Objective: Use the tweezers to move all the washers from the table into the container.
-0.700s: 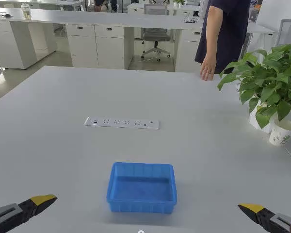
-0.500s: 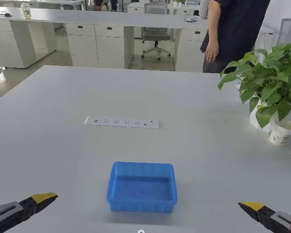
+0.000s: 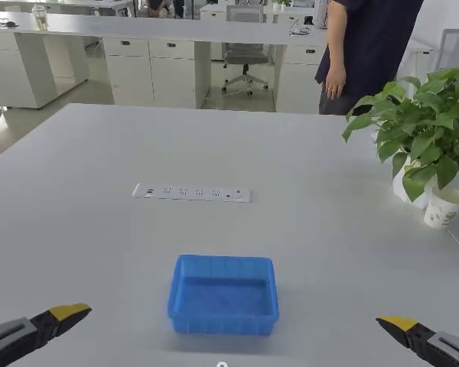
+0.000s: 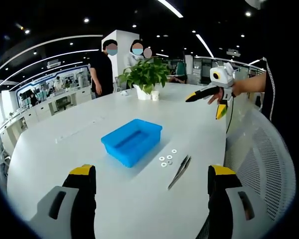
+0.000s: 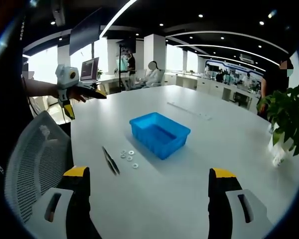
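A blue container [image 3: 223,321] stands empty on the white table, near its front edge. In the left gripper view the container [image 4: 132,142] has several small washers [image 4: 167,159] and a pair of tweezers [image 4: 179,172] lying on the table beside it. The right gripper view shows the same container [image 5: 159,133], washers [image 5: 129,157] and tweezers [image 5: 110,160]. My left gripper [image 4: 152,174] is open and holds nothing, well short of the tweezers. My right gripper [image 5: 149,173] is also open and holds nothing. In the head view the left gripper [image 3: 61,315] and the right gripper [image 3: 402,327] flank the container.
A white power strip [image 3: 192,193] lies mid-table. A potted plant [image 3: 424,138] and a paper cup [image 3: 444,208] stand at the right edge. A person [image 3: 367,53] stands at the far side. A mesh chair back [image 5: 35,159] sits beside the table.
The person at the far side has lifted a hand off the table edge and shifted slightly. Both grippers stay where they were.
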Action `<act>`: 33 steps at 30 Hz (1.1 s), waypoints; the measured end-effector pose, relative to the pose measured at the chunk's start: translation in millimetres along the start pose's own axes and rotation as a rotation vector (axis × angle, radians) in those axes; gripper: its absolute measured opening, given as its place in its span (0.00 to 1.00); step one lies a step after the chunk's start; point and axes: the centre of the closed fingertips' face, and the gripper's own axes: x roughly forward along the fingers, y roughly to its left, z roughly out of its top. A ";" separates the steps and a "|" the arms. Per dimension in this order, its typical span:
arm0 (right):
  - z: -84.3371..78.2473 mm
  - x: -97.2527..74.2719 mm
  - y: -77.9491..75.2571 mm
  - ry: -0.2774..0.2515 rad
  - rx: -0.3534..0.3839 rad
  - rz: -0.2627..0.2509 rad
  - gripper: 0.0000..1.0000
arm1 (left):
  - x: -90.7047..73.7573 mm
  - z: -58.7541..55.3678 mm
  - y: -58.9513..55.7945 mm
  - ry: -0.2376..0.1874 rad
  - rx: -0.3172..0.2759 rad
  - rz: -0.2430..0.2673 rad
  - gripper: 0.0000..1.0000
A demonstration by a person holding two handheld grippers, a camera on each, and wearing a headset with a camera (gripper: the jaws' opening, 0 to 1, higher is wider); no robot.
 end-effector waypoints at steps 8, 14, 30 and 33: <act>-0.1 -0.4 -0.6 -0.001 -0.001 -0.001 1.00 | -0.4 0.8 1.2 0.001 0.003 0.001 0.99; 0.3 -0.5 -1.5 0.000 -0.003 -0.003 1.00 | -1.6 1.5 2.1 0.000 0.004 0.002 0.99; 2.3 -1.2 -0.9 0.001 -0.010 0.000 1.00 | -2.0 0.8 1.1 0.005 0.011 -0.005 0.99; 3.0 -1.3 -1.0 0.004 -0.015 0.002 1.00 | -1.7 0.3 -0.3 0.014 0.014 -0.014 0.97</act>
